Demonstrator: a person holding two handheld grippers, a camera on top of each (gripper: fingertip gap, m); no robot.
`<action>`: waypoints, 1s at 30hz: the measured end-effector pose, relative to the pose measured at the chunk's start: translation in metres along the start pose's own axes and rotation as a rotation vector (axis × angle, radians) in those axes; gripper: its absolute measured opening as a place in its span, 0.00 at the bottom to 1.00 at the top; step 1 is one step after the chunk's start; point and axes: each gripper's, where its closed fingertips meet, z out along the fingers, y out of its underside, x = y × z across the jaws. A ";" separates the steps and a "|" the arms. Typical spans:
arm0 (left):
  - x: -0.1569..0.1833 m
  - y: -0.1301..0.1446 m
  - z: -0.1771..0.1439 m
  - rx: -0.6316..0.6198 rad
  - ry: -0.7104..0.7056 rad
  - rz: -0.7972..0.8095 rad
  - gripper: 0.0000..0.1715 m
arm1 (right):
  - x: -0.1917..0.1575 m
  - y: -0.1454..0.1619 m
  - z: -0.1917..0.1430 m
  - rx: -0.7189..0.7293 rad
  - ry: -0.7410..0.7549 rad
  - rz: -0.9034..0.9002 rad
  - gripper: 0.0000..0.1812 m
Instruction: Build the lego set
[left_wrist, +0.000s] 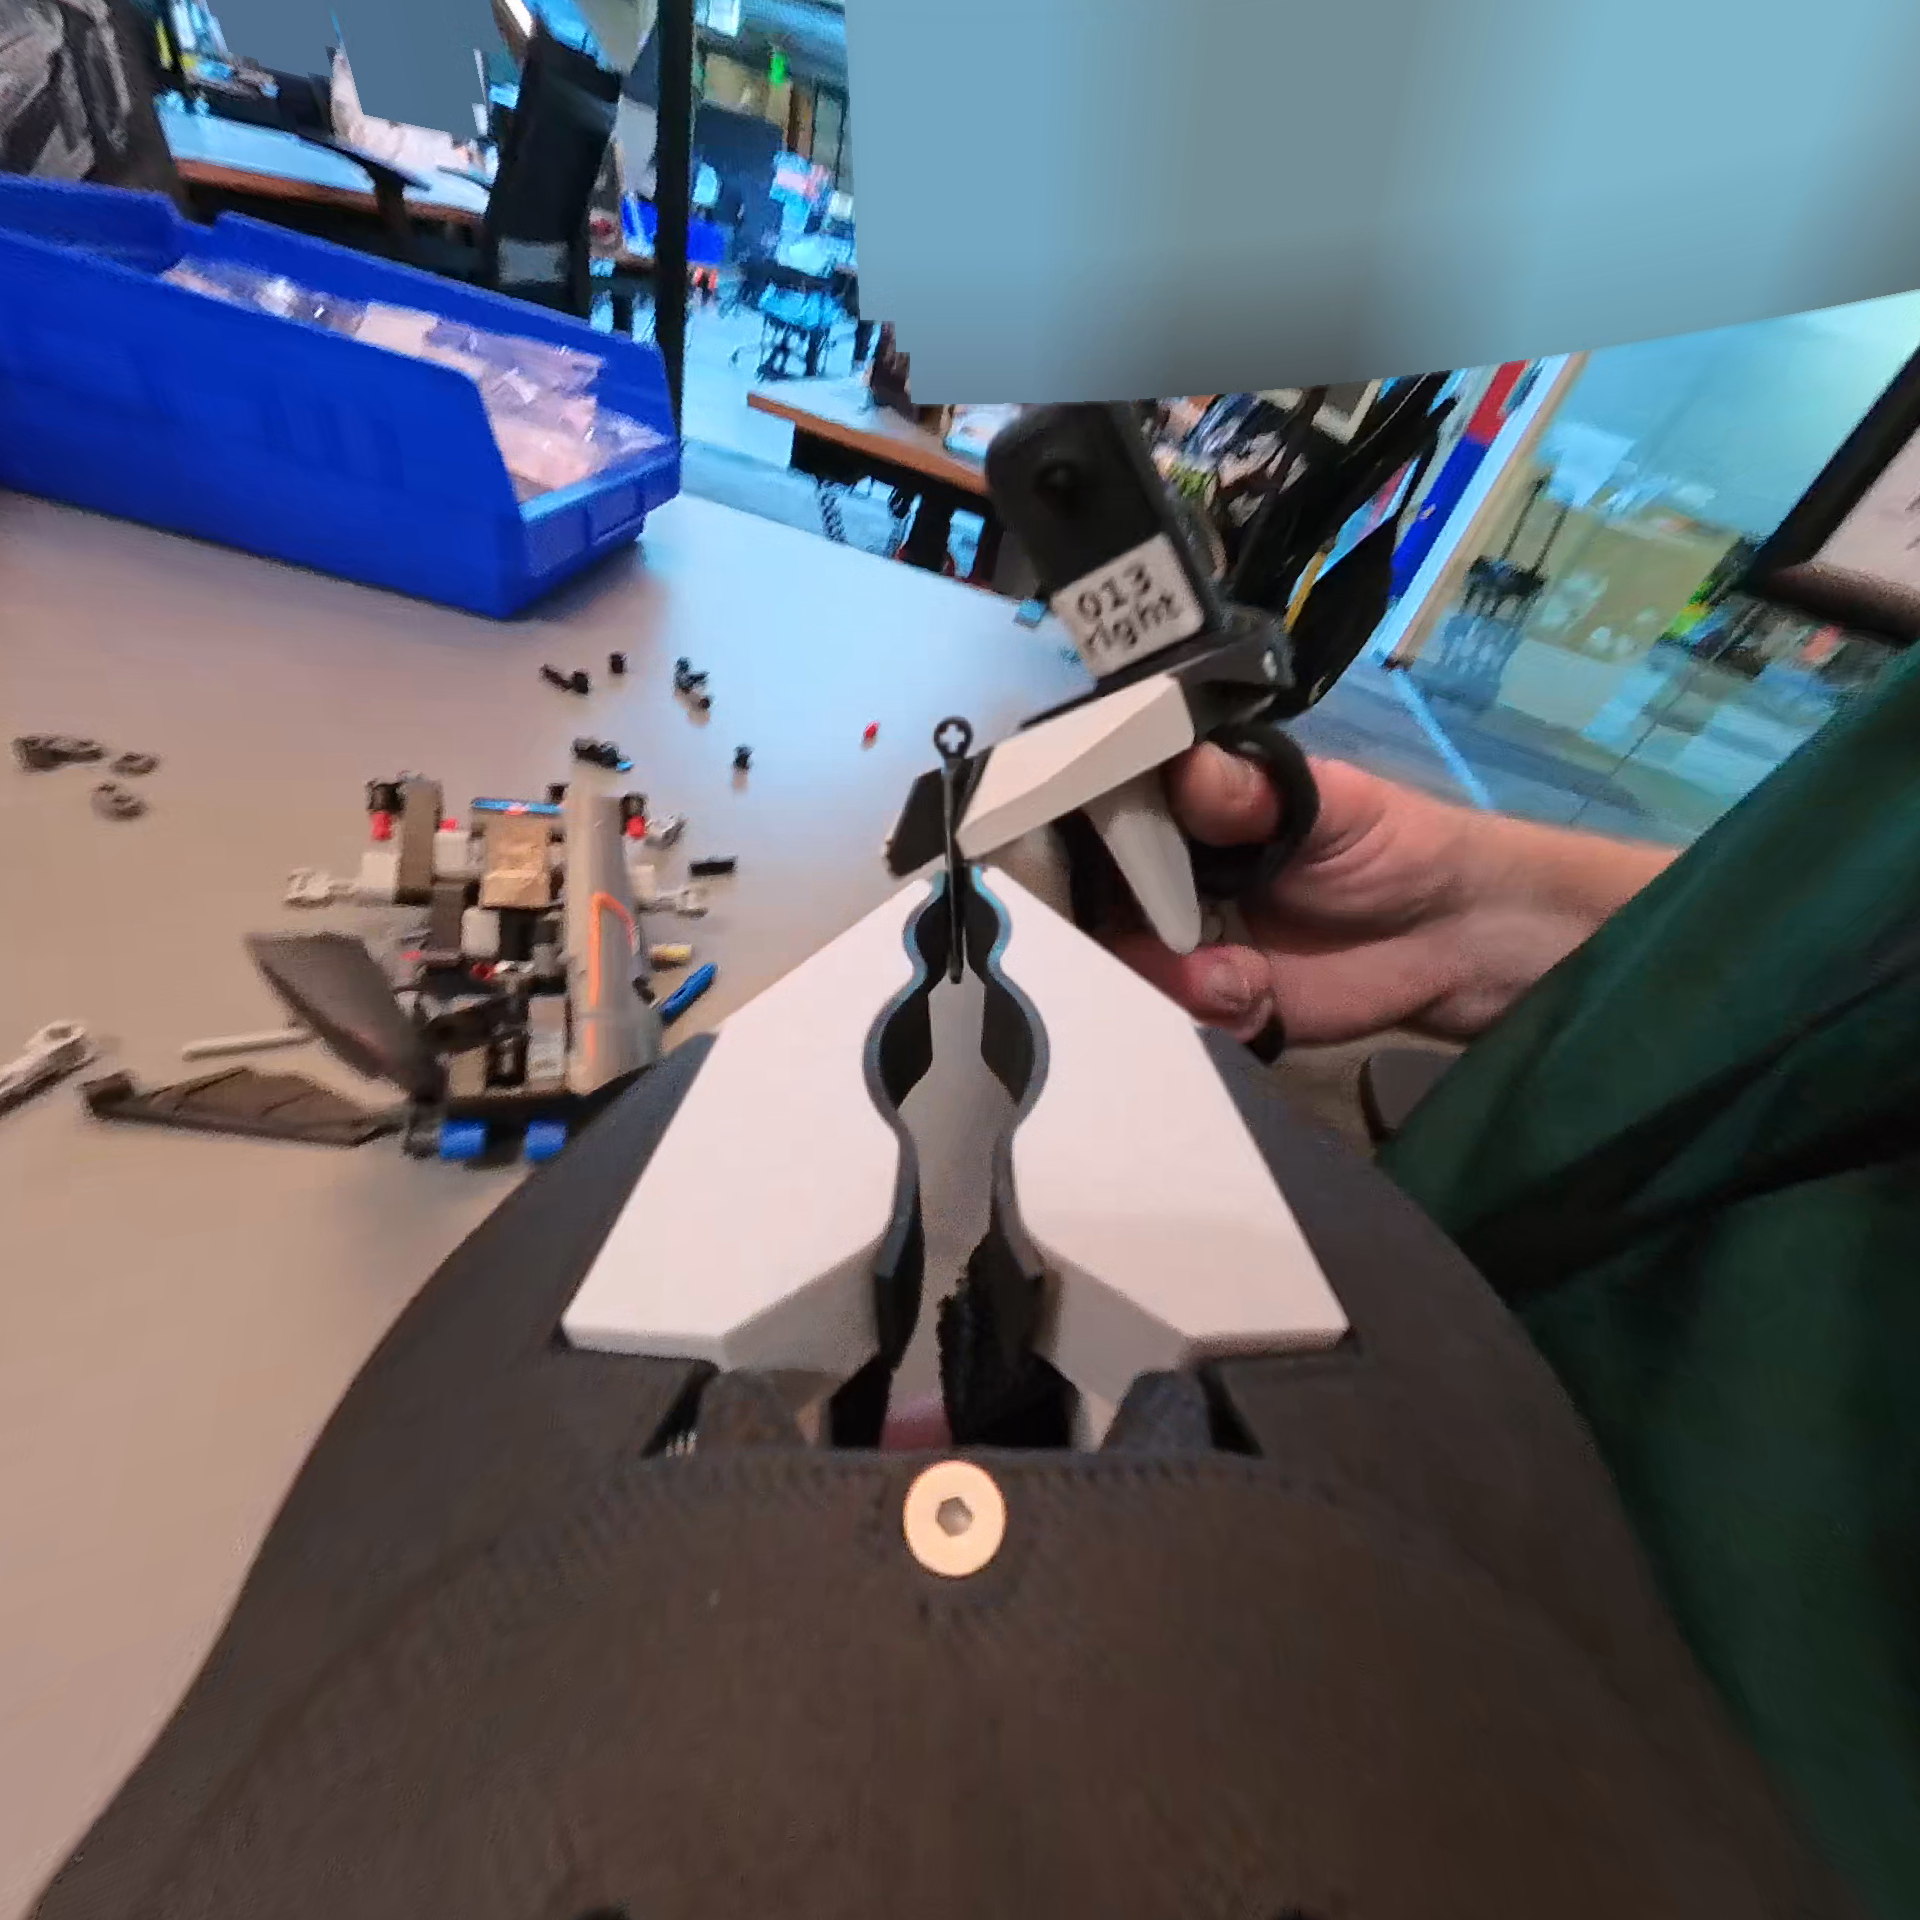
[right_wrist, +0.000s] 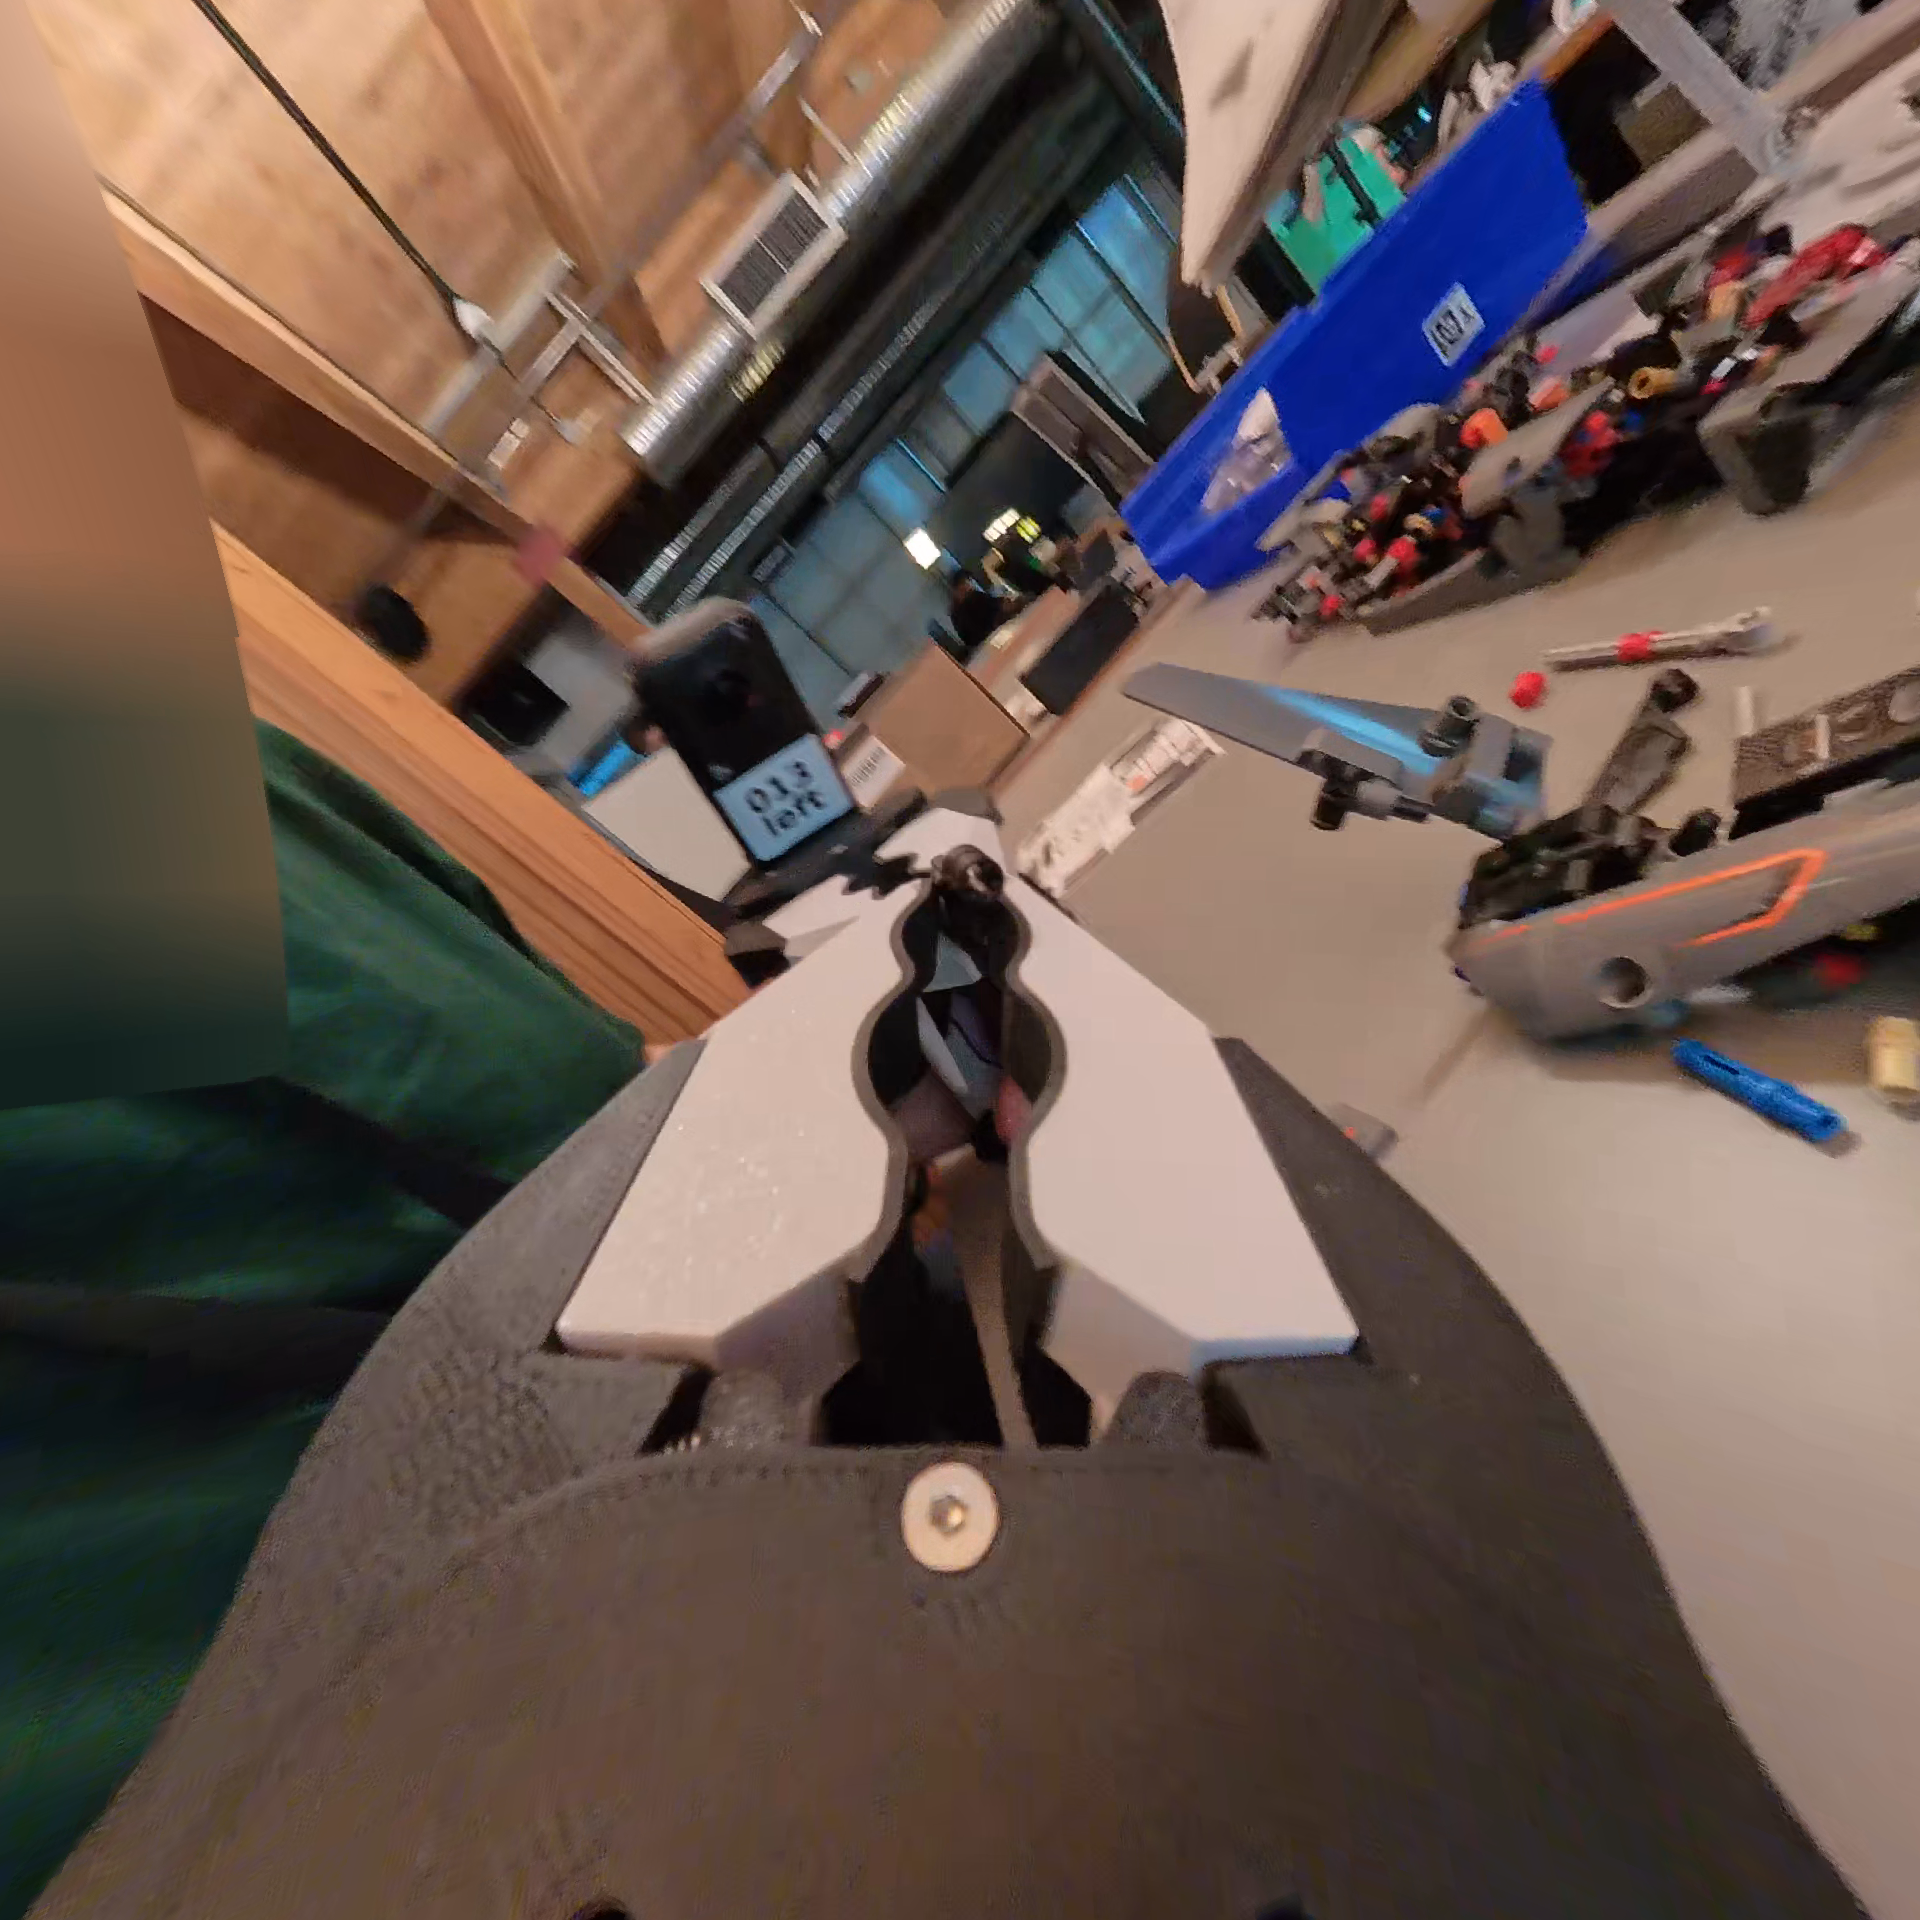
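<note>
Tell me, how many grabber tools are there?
2. The left tool sits in front, the right tool meets it tip to tip, and both pinch one thin black stick. None seem hidden.

You're in an open workshop.
Exposed ducting (right_wrist: 831, 197) overhead, worktables (left_wrist: 883, 436), a blue parts bin (left_wrist: 312, 416) beside you.

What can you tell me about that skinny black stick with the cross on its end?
The thin black axle piece looks like plastic, slim and straight, with a round cross-shaped end on top. It stands nearly upright in the air, above the table. The left gripper pinches its lower part, and the right gripper meets it higher up.
</note>
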 end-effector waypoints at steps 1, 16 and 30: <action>0.004 -0.004 0.001 0.029 0.027 -0.027 0.00 | -0.004 -0.002 -0.002 0.022 -0.027 0.010 0.02; 0.003 -0.023 0.000 -0.253 0.053 0.127 0.11 | -0.001 0.026 -0.006 -0.542 0.007 -0.312 0.00; 0.000 -0.014 0.007 -0.302 0.037 0.035 0.03 | 0.022 0.023 -0.011 -0.615 0.212 -0.536 0.13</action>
